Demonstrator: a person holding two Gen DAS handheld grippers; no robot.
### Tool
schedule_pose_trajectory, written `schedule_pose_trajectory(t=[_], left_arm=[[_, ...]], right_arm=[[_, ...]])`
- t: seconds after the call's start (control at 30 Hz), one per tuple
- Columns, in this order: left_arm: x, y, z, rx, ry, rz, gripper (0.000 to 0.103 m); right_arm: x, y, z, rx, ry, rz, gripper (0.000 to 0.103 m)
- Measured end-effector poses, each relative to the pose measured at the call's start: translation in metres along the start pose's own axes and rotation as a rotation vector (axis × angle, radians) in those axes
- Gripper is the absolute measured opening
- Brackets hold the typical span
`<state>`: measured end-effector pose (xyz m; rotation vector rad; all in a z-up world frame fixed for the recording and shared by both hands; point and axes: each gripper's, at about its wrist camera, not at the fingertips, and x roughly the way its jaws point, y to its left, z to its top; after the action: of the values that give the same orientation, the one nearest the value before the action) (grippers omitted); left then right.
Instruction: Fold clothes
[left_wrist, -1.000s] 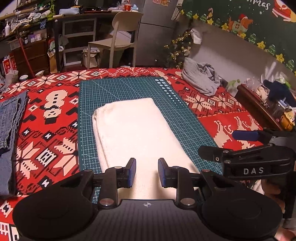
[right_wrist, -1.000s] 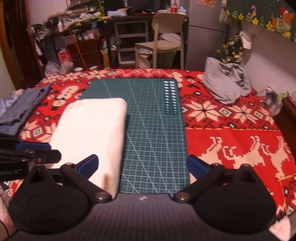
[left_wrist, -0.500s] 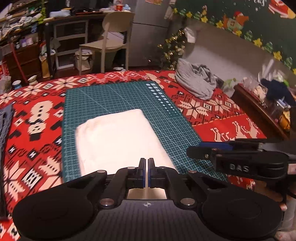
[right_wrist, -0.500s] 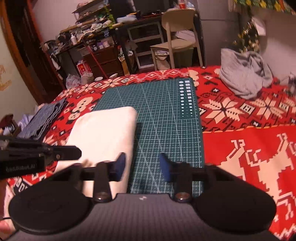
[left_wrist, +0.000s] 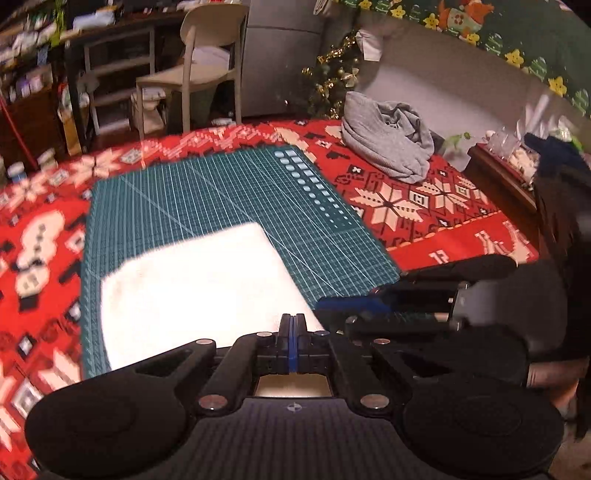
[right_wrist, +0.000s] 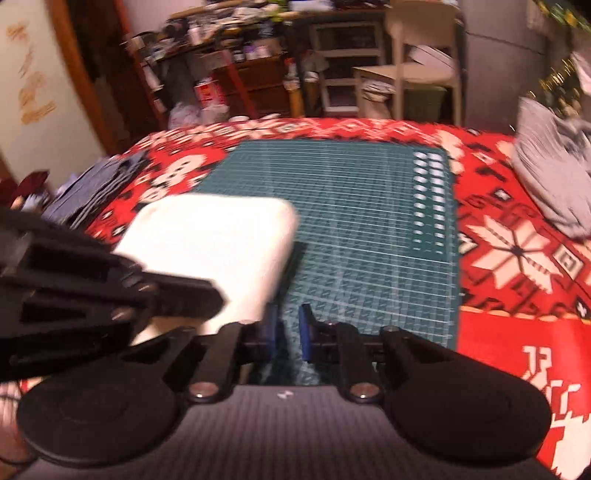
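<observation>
A folded white cloth (left_wrist: 192, 288) lies on the green cutting mat (left_wrist: 207, 195), toward its near left part. My left gripper (left_wrist: 292, 325) is shut, its pads pressed together at the cloth's near edge, and the cloth runs up to and under them. In the right wrist view the same white cloth (right_wrist: 214, 236) sits left of centre. My right gripper (right_wrist: 288, 332) hovers at its near right corner, jaws narrowed to a small gap with only the mat (right_wrist: 362, 221) showing between them. The left gripper's black body (right_wrist: 92, 288) crosses the left of that view.
A crumpled grey garment (left_wrist: 388, 144) lies on the red patterned tablecloth (left_wrist: 424, 206) at the far right. Folded jeans (right_wrist: 92, 188) rest at the left edge. A wooden side table (left_wrist: 498, 173) stands to the right; a chair (left_wrist: 207, 55) and cluttered shelves stand beyond the far edge.
The left gripper went from open to shut at the cloth's near edge. The right gripper's jaws narrowed from wide to a small gap and moved in toward the cloth's corner.
</observation>
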<state>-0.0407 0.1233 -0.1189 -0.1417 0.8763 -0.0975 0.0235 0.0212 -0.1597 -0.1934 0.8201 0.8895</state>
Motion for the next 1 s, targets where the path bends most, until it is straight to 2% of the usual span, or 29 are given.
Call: schedule_pose_trajectory(t=[0.07,0.17,0.4,0.53,0.73,0.83,1.0], left_arm=[[-0.001,0.000,-0.003,-0.015,0.008,-0.014,0.000],[-0.005,-0.004,-0.009,-0.006,0.006,-0.019,0.000],[-0.011,0.000,-0.017,-0.054,-0.010,-0.035,0.000],[-0.016,0.000,-0.023,-0.052,-0.012,-0.041,0.000],[-0.026,-0.002,-0.034,-0.046,-0.014,-0.042,0.000],[-0.032,-0.004,-0.042,-0.040,-0.007,-0.043,0.000],[-0.038,-0.003,-0.054,-0.034,0.002,-0.047,0.001]], right_arm=[[-0.002,0.009,-0.006,-0.040,0.011,-0.001,0.004],[-0.007,0.015,-0.011,-0.067,0.014,-0.009,0.004],[-0.021,0.038,-0.020,-0.157,0.010,-0.046,0.004],[-0.033,0.053,-0.030,-0.205,0.030,-0.034,0.004],[-0.027,0.052,-0.029,-0.159,0.046,-0.072,0.010],[-0.037,0.065,-0.041,-0.201,0.052,-0.054,0.005],[-0.048,0.072,-0.052,-0.230,0.056,-0.035,0.006]])
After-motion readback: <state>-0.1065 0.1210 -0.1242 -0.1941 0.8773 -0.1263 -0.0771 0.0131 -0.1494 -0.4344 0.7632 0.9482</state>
